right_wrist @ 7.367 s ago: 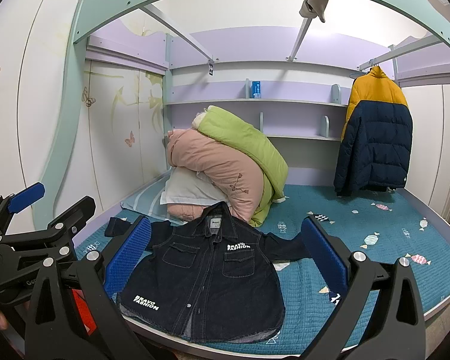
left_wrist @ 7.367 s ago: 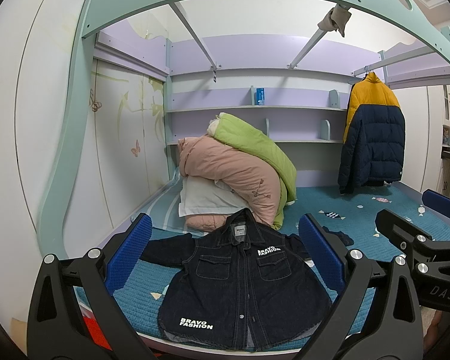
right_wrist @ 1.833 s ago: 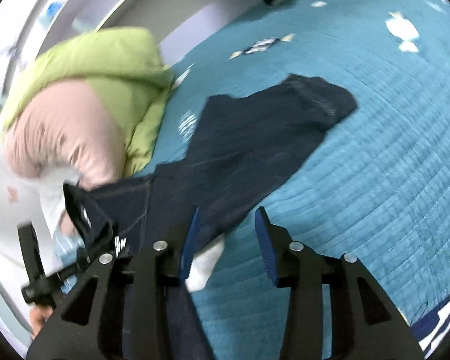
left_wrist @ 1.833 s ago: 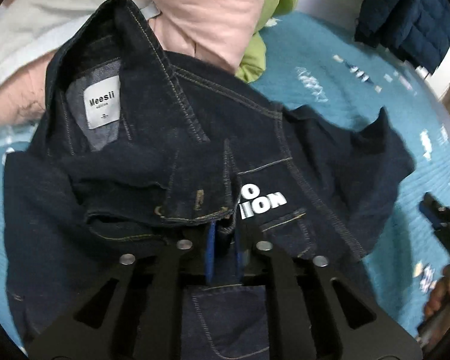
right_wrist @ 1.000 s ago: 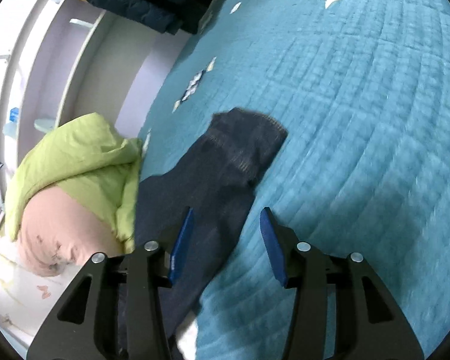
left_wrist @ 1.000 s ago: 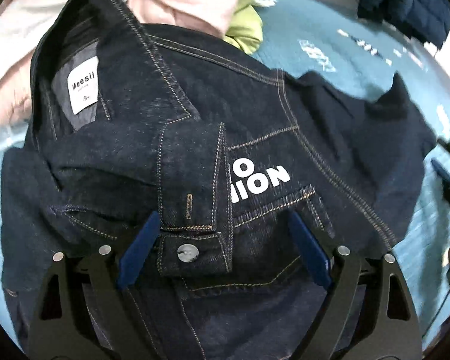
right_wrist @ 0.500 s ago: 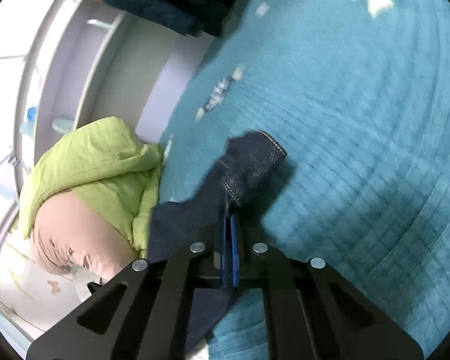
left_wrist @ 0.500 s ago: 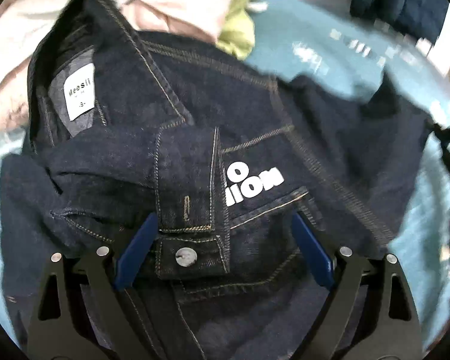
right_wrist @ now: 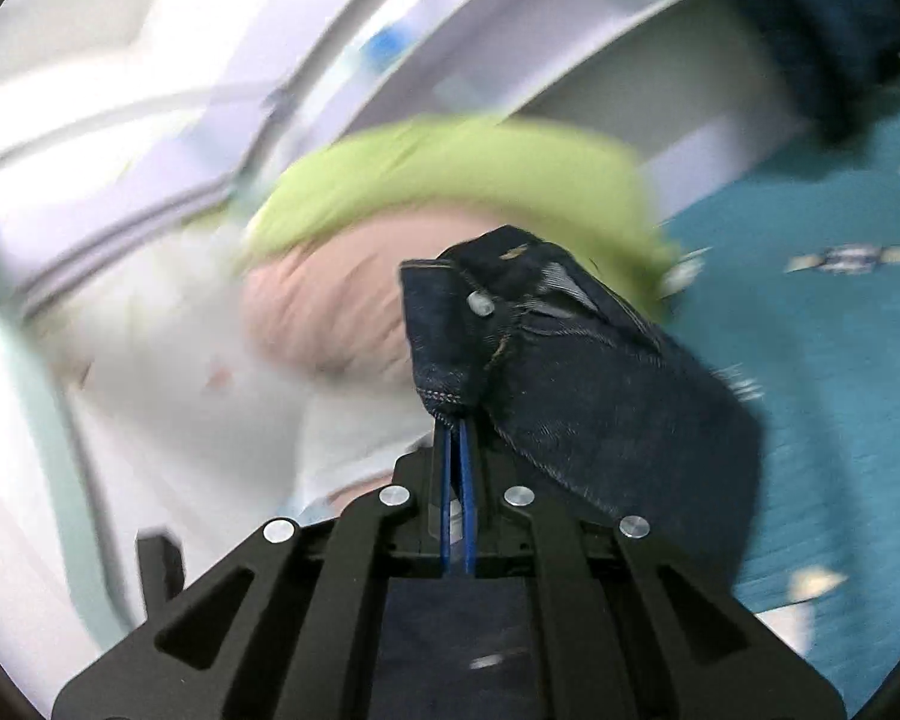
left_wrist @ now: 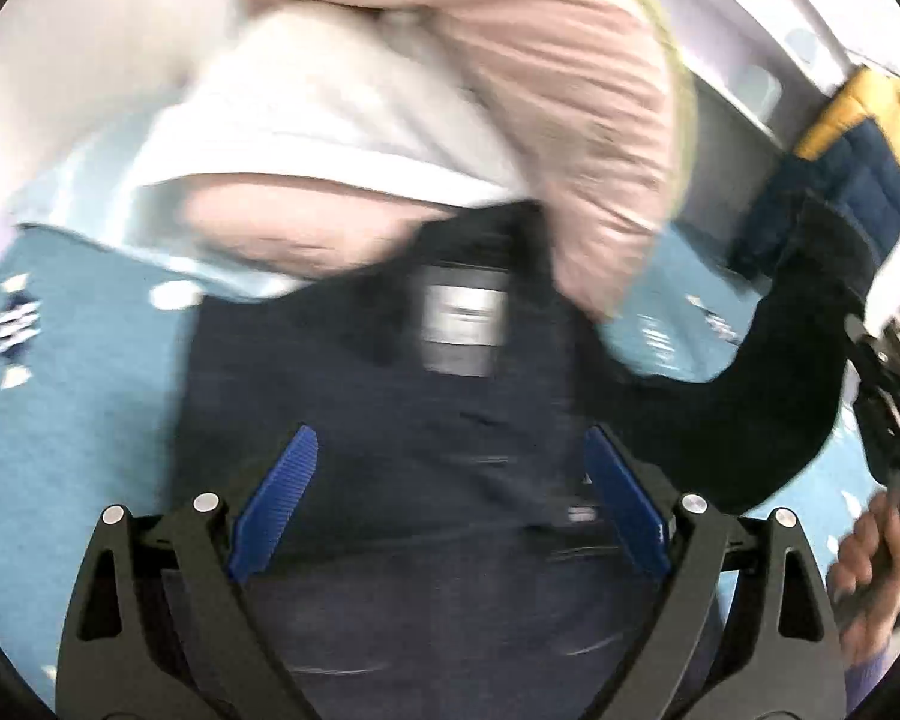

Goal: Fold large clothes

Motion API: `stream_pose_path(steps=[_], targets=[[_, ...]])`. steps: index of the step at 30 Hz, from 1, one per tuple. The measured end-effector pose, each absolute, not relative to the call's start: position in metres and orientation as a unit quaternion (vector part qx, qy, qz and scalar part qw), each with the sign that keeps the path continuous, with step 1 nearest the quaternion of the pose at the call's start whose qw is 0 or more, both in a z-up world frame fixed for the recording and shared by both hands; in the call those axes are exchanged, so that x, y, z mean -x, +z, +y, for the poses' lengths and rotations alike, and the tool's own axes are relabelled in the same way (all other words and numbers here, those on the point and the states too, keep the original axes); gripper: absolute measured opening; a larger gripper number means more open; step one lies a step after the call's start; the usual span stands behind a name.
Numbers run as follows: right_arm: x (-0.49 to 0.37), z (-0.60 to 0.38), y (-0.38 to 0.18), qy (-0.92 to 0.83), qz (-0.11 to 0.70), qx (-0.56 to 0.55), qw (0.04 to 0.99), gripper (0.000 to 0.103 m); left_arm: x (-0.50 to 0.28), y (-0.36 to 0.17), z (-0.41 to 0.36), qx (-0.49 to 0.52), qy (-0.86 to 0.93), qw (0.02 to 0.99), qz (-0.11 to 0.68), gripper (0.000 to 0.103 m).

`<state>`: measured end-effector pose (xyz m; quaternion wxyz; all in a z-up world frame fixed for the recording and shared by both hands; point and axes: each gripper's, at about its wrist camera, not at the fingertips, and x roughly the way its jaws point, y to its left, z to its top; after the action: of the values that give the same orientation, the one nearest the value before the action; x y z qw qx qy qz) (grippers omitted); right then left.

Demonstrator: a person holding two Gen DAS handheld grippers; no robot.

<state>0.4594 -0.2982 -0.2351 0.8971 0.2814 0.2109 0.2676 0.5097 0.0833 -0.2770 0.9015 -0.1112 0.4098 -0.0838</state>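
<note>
Pinching the sleeve cuff (right_wrist: 450,324) between pressed-together fingers, the right gripper (right_wrist: 457,468) lifts it off the bed (right_wrist: 840,372). Left gripper (left_wrist: 450,504) hovers spread wide over the jacket (left_wrist: 402,408), holding nothing. Looks like early days, body not folded yet.

Motion-blurred collar label (left_wrist: 463,324), unreadable, at twelve o'clock; denim jacket (left_wrist: 438,420) hem cut off at six o'clock.
</note>
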Motion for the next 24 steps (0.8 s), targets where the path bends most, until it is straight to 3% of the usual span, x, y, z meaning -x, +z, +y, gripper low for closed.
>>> stream_pose_path(steps=[4,8,14,18,19,20,21,22,24], targets=[[-0.475,-0.193,-0.267,0.342,0.282,-0.236,0.865,0.003,-0.5,-0.286,0.138,0.134,-0.037,0.896,0.421,0.09],[-0.485,-0.109,-0.335,0.338,0.377,-0.188,0.841,0.004,-0.493,-0.301,0.166,0.137,-0.012,0.891,0.434,0.09],[-0.496,-0.089,-0.385,0.302,0.452,-0.188,0.818,0.01,-0.49,-0.323,0.185,0.147,0.0,0.876,0.46,0.09],[-0.482,-0.099,-0.372,0.31,0.463,-0.192,0.808,0.015,-0.493,-0.327,0.173,0.146,-0.015,0.876,0.459,0.09],[-0.478,-0.102,-0.361,0.321,0.454,-0.185,0.81,0.027,-0.496,-0.327,0.169,0.145,-0.022,0.876,0.459,0.09],[-0.473,-0.102,-0.353,0.327,0.445,-0.176,0.815,0.053,-0.498,-0.326,0.164,0.144,-0.029,0.876,0.46,0.09],[-0.466,-0.107,-0.345,0.326,0.434,-0.161,0.824,0.063,-0.502,-0.325,0.157,0.142,-0.037,0.876,0.458,0.09],[-0.461,-0.114,-0.338,0.328,0.424,-0.152,0.83,0.071,-0.504,-0.323,0.151,0.14,-0.043,0.877,0.458,0.09],[-0.46,-0.131,-0.327,0.346,0.415,-0.169,0.825,0.071,-0.511,-0.32,0.136,0.132,-0.059,0.879,0.454,0.091]])
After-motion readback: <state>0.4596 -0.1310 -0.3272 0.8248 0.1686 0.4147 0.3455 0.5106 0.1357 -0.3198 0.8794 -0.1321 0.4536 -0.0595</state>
